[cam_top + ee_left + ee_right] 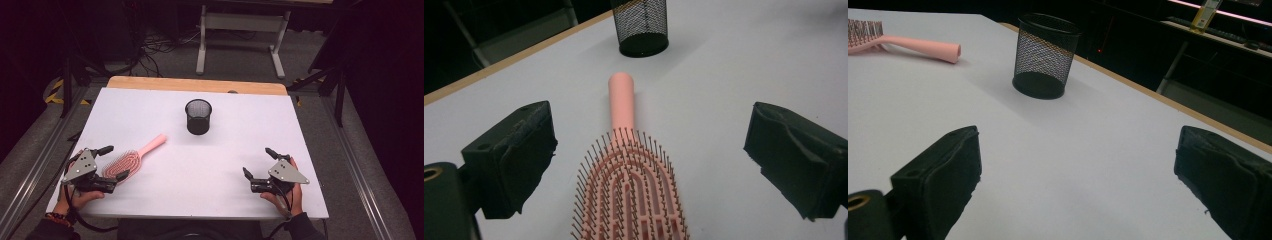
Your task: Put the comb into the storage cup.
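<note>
the left gripper point(114, 161) is held at the near left corner of the white table point(225, 165), gripped by the person's left hand point(80, 195). its jaws are spread wide and nothing is clamped between them. a pink hairbrush point(131, 158) is seen lying flat on the table with its bristled head between those two jaws, bristles up, and neither jaw can be seen touching it in the left gripper view, where a gap of bare table is left on each side of the head. the brush handle point(622, 100) is pointed straight away from this gripper, out past the jaw tips, towards the far middle of the table.

beyond the handle's end, well apart from it, a black wire-mesh pen cup point(198, 116) is stood upright. it is seen ahead of the left gripper and slightly to the right of the handle's line in the left gripper view.

the right gripper point(259, 162) is held near the near right corner of the table by the person's right hand point(287, 192). its jaws are also spread wide, with only bare table between them. from this gripper the mesh cup point(1046, 56) is found ahead and a little to the left, well apart, and the hairbrush point(903, 42) is found farther off at the upper left, its handle end turned towards the cup.
</note>
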